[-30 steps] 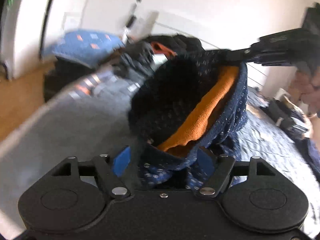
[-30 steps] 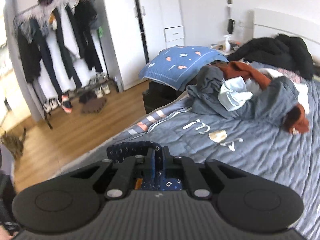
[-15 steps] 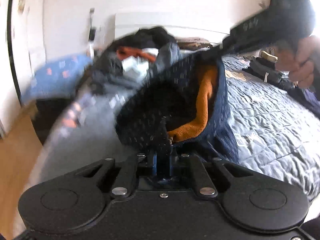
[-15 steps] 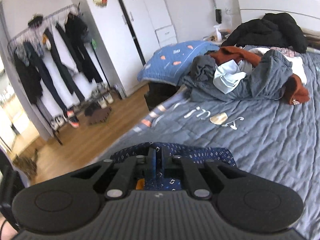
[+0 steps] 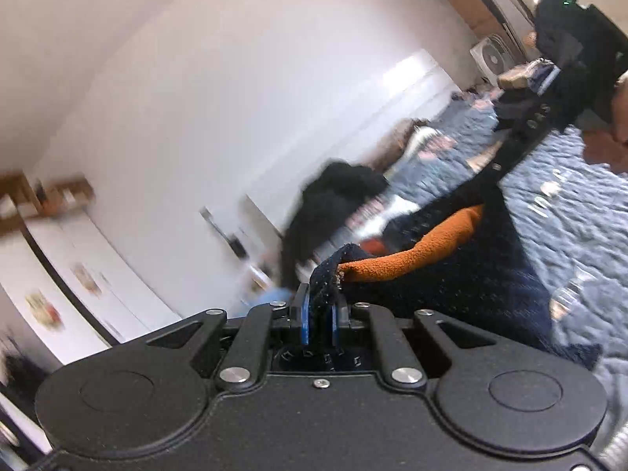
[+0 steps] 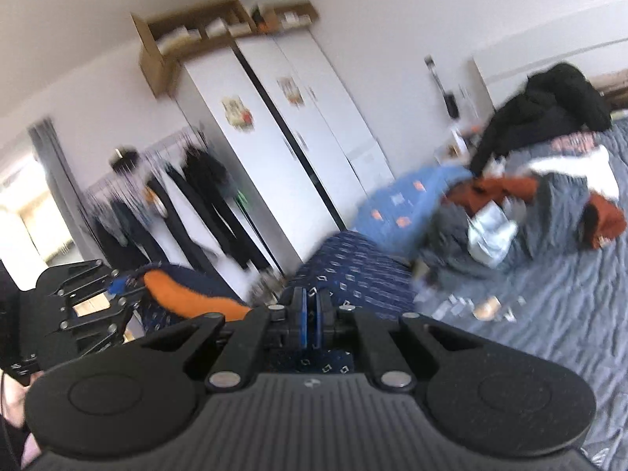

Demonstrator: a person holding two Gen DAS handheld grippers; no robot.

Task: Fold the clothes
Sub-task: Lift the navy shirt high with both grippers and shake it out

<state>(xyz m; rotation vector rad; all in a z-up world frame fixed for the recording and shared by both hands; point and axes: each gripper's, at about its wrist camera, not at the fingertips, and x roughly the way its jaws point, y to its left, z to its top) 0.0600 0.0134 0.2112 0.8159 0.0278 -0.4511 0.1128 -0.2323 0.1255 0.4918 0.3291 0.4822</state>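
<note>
Both grippers, left gripper (image 5: 318, 324) & right gripper (image 6: 310, 320), had jaws clamped on the edge of the navy patterned garment (image 6: 353, 271) w/ orange lining (image 5: 408, 251), held up over the bed (image 6: 549, 314), so imo keep hands level & apart to get it taut before laying it flat.

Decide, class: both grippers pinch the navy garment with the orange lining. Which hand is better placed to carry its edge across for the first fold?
Probably the left. The left gripper pinches a free corner of the garment beside the room's open side. The right gripper hangs over the bed, a natural anchor.
</note>
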